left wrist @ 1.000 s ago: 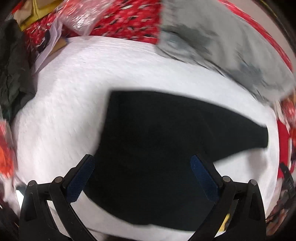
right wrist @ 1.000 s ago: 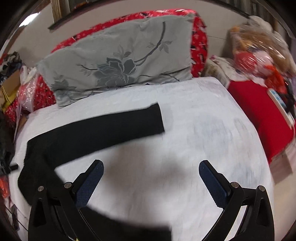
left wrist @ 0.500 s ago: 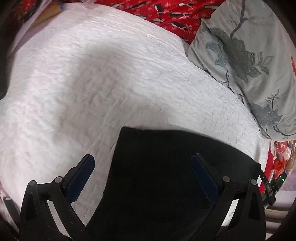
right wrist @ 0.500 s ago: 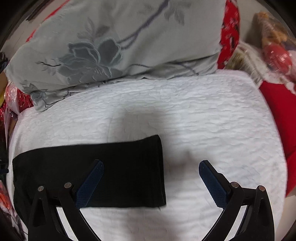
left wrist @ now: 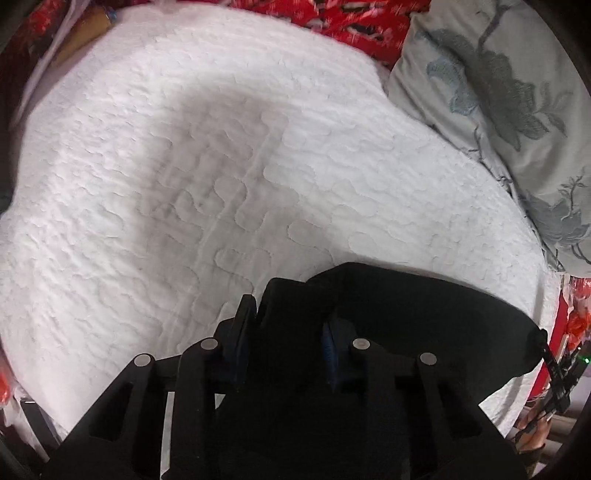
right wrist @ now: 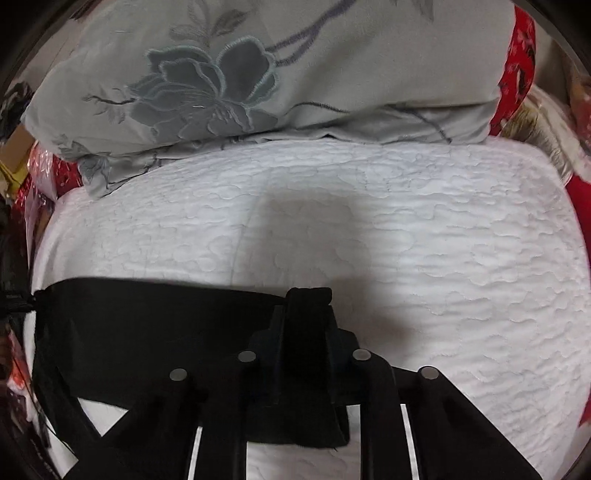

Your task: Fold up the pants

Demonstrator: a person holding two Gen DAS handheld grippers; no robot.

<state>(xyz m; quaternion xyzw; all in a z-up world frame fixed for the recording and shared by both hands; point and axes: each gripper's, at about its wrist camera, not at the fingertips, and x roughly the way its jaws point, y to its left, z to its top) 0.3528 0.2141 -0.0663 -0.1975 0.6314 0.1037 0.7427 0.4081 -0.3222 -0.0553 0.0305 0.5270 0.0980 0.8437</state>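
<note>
The black pants (left wrist: 424, 317) lie on the white quilted bed cover (left wrist: 184, 166). My left gripper (left wrist: 288, 325) is shut on a bunched end of the pants, with black cloth pinched between its jaws. In the right wrist view the pants (right wrist: 147, 321) stretch as a black band to the left. My right gripper (right wrist: 306, 325) is shut on the other end of the pants, with a fold of cloth standing up between its jaws.
A grey pillow with a flower print (right wrist: 240, 74) lies along the far side of the bed and also shows at the right in the left wrist view (left wrist: 509, 96). Red patterned cloth (left wrist: 351, 18) and clutter border the white cover (right wrist: 424, 240).
Both grippers were open above the pants. Both have come down and shut on the cloth, one at each end, bunching it up.
</note>
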